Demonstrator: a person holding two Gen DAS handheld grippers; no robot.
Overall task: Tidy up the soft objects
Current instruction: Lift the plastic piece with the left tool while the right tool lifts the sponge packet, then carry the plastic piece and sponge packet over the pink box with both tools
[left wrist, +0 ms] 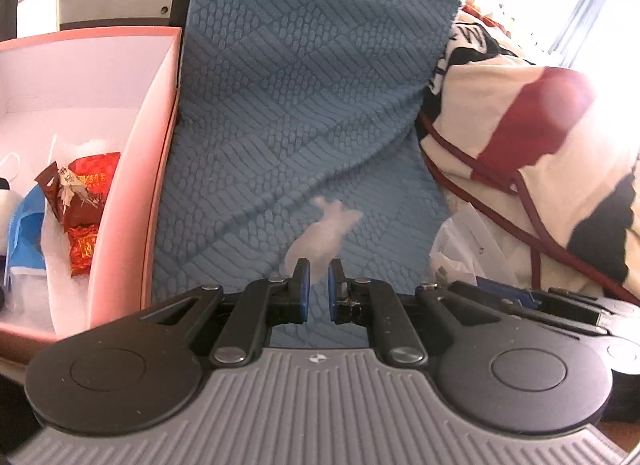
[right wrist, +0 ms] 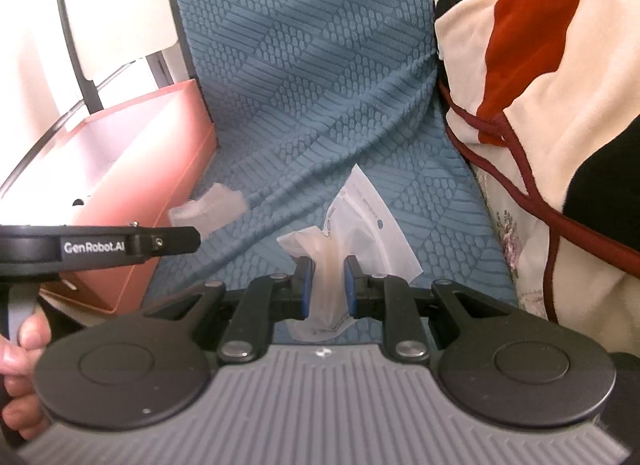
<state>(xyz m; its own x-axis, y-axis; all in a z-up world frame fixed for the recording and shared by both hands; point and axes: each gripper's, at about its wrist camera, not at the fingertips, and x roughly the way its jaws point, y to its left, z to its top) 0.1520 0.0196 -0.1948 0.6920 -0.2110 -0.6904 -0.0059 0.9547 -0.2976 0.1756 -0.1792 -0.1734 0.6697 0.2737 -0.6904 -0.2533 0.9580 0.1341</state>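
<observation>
translucent scrap (left wrist: 320,233) just beyond narrowly parted, empty left gripper (left wrist: 319,289), lengthwise far-right; plastic bag (right wrist: 360,221) between right gripper (right wrist: 327,285) fingers, grip uncertain.

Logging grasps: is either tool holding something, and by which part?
The right tool pinches the clear bag by its bunched near end. The left tool sits nearly shut at a translucent scrap; a grip cannot be told.

surface: blue textured cover (left wrist: 304,113) | on it: pink box (left wrist: 132,193), patterned blanket (left wrist: 532,145), clear plastic bag (right wrist: 360,225)
</observation>
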